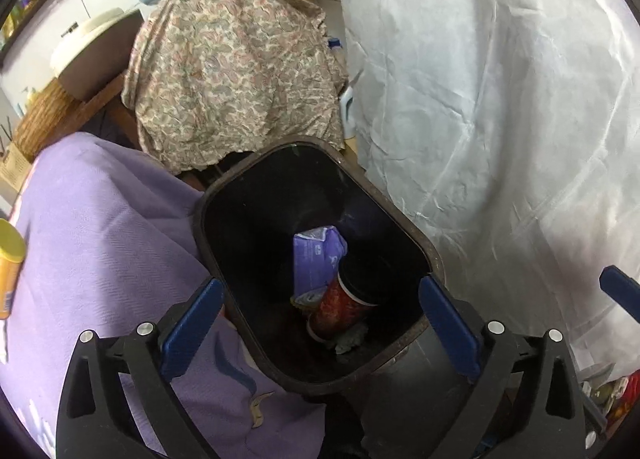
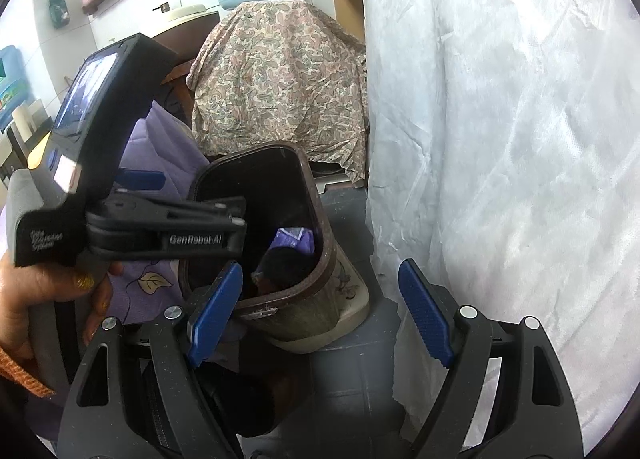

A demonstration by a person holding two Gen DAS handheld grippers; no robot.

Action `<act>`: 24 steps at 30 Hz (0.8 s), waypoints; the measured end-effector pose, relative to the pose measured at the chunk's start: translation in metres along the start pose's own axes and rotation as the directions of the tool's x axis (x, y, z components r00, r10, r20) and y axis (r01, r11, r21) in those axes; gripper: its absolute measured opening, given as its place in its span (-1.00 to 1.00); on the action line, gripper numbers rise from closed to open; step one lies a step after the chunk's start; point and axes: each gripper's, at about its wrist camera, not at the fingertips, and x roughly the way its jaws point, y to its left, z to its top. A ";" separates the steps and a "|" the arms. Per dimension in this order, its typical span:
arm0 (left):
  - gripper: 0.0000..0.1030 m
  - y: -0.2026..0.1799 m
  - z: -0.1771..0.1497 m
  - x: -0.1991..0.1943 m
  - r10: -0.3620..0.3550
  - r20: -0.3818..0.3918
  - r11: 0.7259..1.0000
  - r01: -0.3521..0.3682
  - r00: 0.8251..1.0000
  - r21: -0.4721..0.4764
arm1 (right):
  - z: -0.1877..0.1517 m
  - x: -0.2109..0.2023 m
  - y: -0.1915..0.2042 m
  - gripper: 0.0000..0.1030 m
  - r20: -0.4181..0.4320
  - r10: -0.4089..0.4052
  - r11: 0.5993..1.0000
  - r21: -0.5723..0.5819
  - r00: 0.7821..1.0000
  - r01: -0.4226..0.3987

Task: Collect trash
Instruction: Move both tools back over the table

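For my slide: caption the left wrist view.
Open left gripper above the trash bin, red cup and purple wrapper inside.

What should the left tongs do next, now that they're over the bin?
Probably lift the left tongs away from the bin and go for the next piece of trash. They stand open with nothing between them, and a red cup and a purple wrapper already lie inside. A yellow-lidded can on the purple cloth could be next.

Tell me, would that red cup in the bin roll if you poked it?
Probably. The red cup is round and lies on its side in the bin, so it could roll a little. The purple packet beside it might stop it. It looks like paper, so likely light and squashable.
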 end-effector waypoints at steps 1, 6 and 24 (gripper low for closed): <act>0.88 0.001 0.000 -0.005 -0.017 0.005 1.000 0.017 1.000 -0.006 | 0.000 -0.001 0.000 0.56 0.003 -0.002 1.000 0.000 1.000 0.002; 0.89 0.010 0.005 -0.029 -0.008 0.068 0.999 0.010 0.998 -0.034 | 0.004 -0.008 -0.003 0.56 0.018 -0.023 1.000 0.008 1.000 0.023; 0.89 0.118 -0.043 -0.167 0.109 0.377 0.976 -0.028 0.920 -0.214 | 0.026 -0.033 0.063 0.68 0.080 0.061 0.994 -0.094 0.995 -0.053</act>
